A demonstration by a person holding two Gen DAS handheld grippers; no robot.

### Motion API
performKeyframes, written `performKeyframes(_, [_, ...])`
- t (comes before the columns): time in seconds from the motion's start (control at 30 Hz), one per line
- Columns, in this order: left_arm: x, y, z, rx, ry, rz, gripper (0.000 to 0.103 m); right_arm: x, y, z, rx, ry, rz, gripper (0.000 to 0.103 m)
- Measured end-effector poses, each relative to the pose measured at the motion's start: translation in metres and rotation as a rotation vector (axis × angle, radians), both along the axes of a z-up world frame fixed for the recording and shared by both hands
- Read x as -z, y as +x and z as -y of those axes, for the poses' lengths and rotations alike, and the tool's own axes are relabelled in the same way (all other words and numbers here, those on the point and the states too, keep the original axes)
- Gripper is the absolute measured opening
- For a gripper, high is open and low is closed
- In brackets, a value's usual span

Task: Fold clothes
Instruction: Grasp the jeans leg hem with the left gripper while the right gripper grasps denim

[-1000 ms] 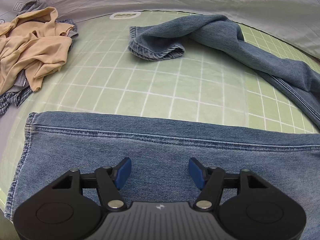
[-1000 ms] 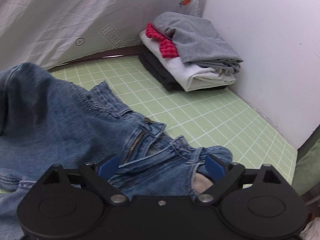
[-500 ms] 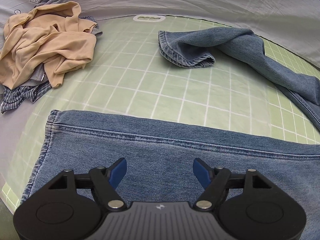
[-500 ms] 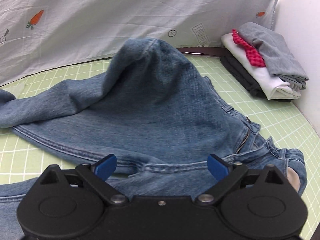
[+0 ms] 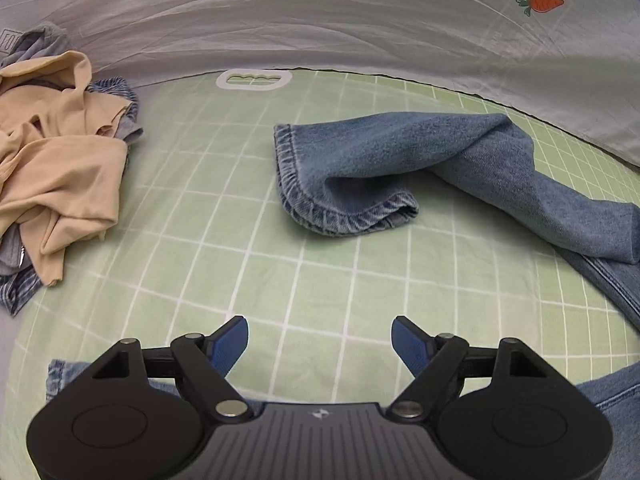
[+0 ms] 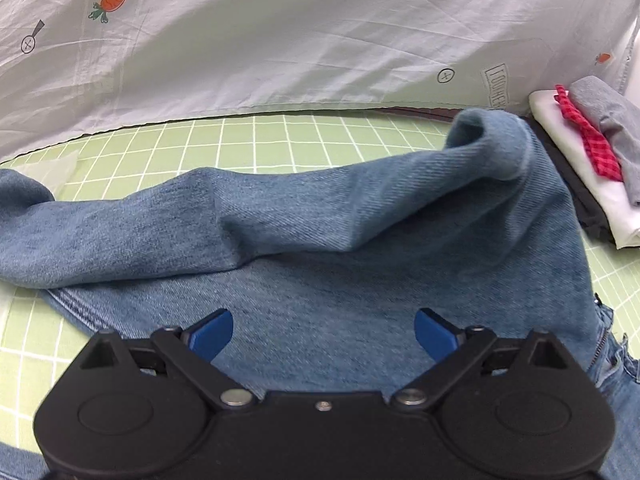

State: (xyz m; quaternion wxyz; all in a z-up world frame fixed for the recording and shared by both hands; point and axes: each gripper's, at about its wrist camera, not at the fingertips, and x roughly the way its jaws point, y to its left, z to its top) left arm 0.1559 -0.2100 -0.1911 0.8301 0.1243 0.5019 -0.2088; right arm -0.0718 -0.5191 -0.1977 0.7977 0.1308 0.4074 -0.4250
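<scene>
A pair of blue jeans (image 5: pixel 472 168) lies on a green gridded mat (image 5: pixel 200 208). In the left wrist view one leg is crumpled and twisted, its hem (image 5: pixel 296 184) near the mat's middle; the other leg's hem corner (image 5: pixel 60 376) shows beneath the tool. My left gripper (image 5: pixel 319 344) hovers over bare mat, its jaws opening with nothing between them. In the right wrist view the jeans (image 6: pixel 320 240) are bunched into a ridge, the fly zipper (image 6: pixel 600 344) at the right edge. Above the denim hangs my right gripper (image 6: pixel 323 334), open and holding nothing.
A heap of unfolded clothes, beige top (image 5: pixel 52 160) uppermost, sits at the mat's left. A stack of folded clothes (image 6: pixel 592 160) stands at the right by the wall. A grey printed sheet (image 5: pixel 320 20) borders the mat's far side.
The left gripper has moved forward off the near jeans leg toward the crumpled leg's hem, its jaws wider. The right gripper has swung left from the waistband and fly to over the bunched leg.
</scene>
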Motion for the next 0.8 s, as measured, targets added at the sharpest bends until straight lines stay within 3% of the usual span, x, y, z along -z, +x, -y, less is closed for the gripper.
performKeyframes(0.3, [0.010,0.049,0.047,0.049,0.019,0.032,0.080,0.003,0.033,0.035,-0.069,0.019,-0.021,0.098])
performKeyframes(0.43, [-0.005,0.075,0.073,0.070,-0.014,0.090,0.080,-0.022,0.044,0.066,-0.132,0.096,0.102,0.098])
performKeyframes(0.6, [-0.034,0.108,0.094,0.035,-0.079,0.204,0.080,-0.055,0.042,0.110,0.041,0.093,0.341,0.098])
performKeyframes(0.7, [-0.043,0.115,0.096,-0.019,-0.122,0.225,0.080,-0.056,0.040,0.118,0.115,0.028,0.317,0.098])
performKeyframes(0.8, [-0.038,0.113,0.086,-0.075,-0.178,0.159,0.081,-0.046,0.036,0.106,0.076,0.035,0.279,0.098])
